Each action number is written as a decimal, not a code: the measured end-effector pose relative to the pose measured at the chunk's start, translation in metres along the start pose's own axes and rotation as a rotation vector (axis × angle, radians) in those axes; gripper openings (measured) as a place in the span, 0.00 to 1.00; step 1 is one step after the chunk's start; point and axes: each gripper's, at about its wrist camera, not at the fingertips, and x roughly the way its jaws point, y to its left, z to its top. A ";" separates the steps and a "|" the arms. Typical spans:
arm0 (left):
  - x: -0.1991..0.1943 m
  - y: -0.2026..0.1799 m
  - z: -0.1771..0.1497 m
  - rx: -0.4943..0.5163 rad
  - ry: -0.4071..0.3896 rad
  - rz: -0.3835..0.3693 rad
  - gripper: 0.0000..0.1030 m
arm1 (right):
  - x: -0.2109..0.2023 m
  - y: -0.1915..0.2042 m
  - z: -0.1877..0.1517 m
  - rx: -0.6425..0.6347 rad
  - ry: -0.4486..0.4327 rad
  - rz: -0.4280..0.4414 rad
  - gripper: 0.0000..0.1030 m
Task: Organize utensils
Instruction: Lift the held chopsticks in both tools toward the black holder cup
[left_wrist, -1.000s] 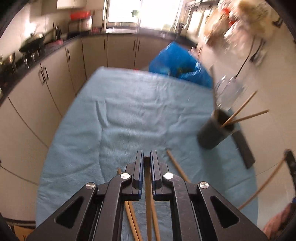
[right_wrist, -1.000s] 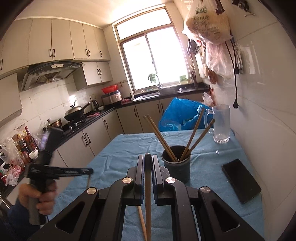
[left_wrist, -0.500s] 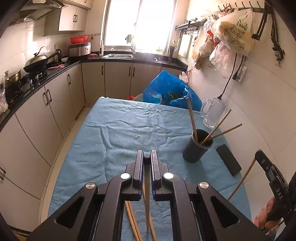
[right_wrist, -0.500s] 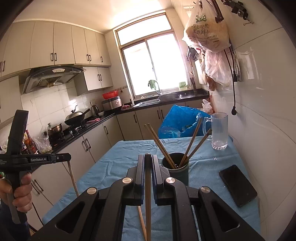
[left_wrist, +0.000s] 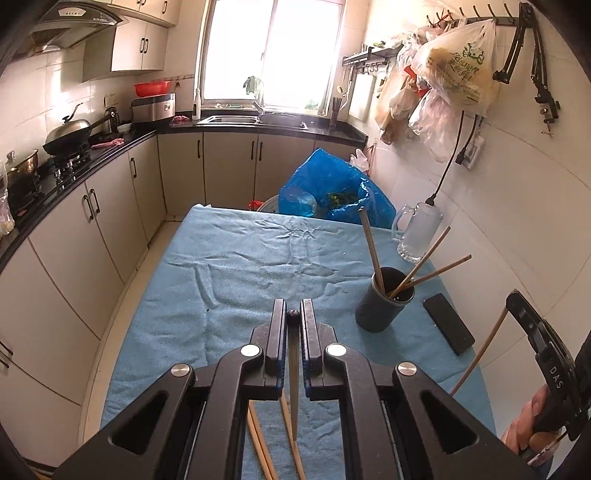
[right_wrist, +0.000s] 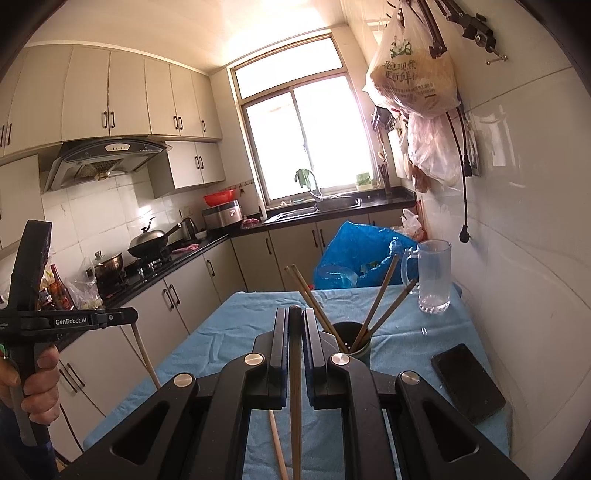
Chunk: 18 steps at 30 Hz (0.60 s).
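Four wooden chopsticks (right_wrist: 373, 306) are already stood in the dark round cup (left_wrist: 384, 306); one more is pinched in each hand-held gripper, left (left_wrist: 293, 317) and right (right_wrist: 294, 314), and several are left lying on the blue-clothed desk (left_wrist: 240, 273).

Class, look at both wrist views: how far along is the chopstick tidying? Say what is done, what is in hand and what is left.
Done: four chopsticks stand in the dark cup.
In hand: the left gripper is shut on one chopstick, and the right gripper is shut on another; neither is over the cup yet.
Left: both held sticks, plus at least three loose sticks on the blue cloth.
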 end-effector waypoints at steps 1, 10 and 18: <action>0.000 -0.001 0.002 0.003 0.000 -0.004 0.06 | 0.000 0.000 0.001 0.000 -0.001 -0.002 0.07; 0.004 -0.019 0.024 0.005 -0.003 -0.057 0.06 | 0.009 -0.004 0.021 0.007 -0.036 -0.022 0.07; 0.022 -0.040 0.063 -0.007 0.005 -0.121 0.06 | 0.032 -0.010 0.052 -0.010 -0.079 -0.066 0.07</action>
